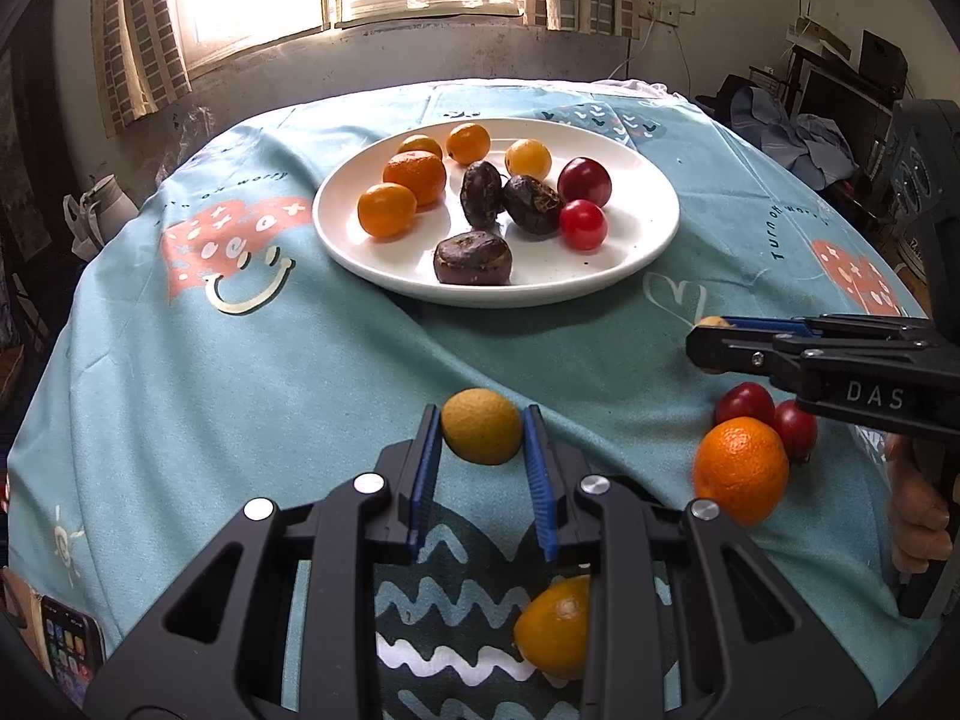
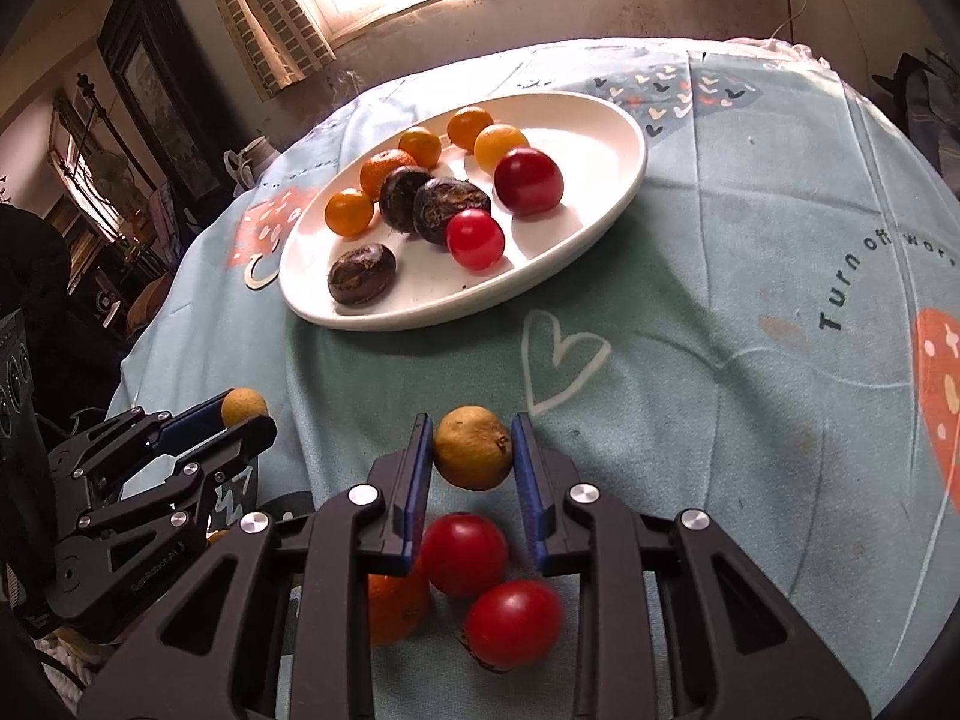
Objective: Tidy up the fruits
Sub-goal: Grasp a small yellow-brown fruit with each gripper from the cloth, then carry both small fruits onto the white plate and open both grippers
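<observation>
A white plate (image 1: 636, 267) at the table's middle holds several oranges, dark brown fruits and red fruits; it also shows in the right wrist view (image 2: 624, 180). My left gripper (image 1: 482, 429) is shut on a small tan fruit (image 1: 480, 426), held above the cloth. My right gripper (image 2: 472, 449) is shut on another small tan fruit (image 2: 472, 449). In the left wrist view my right gripper (image 1: 711, 345) is at the right, its fruit (image 1: 714, 321) mostly hidden. In the right wrist view my left gripper (image 2: 246, 414) is at the left.
Loose on the blue patterned tablecloth (image 1: 240, 390): an orange (image 1: 741, 468), two red fruits (image 1: 747, 405), another orange (image 1: 555, 627) under my left gripper. A phone (image 1: 66, 651) lies at the near left edge. A window and curtains stand behind the table.
</observation>
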{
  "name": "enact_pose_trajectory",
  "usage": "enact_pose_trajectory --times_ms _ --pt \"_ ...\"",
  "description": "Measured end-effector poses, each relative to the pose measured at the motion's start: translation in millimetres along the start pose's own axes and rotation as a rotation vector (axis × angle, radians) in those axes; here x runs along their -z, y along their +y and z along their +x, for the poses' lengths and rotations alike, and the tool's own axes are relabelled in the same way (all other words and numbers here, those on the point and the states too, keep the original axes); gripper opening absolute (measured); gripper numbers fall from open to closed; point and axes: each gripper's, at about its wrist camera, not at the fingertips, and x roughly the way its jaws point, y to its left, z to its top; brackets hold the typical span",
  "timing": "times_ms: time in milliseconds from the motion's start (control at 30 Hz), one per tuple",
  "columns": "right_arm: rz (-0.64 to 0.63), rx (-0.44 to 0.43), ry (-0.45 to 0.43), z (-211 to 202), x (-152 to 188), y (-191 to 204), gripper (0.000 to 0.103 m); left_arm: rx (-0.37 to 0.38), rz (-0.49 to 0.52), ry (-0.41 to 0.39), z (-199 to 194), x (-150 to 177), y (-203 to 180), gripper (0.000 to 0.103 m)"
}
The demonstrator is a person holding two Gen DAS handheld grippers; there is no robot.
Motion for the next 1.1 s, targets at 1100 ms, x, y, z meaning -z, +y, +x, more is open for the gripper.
enact_pose_trajectory --times_ms 1100 --pt "-0.162 0.159 -0.268 -9.8 -73.4 26.3 0.027 -0.179 -0.072 -0.191 24.7 -90.8 10.7 0.028"
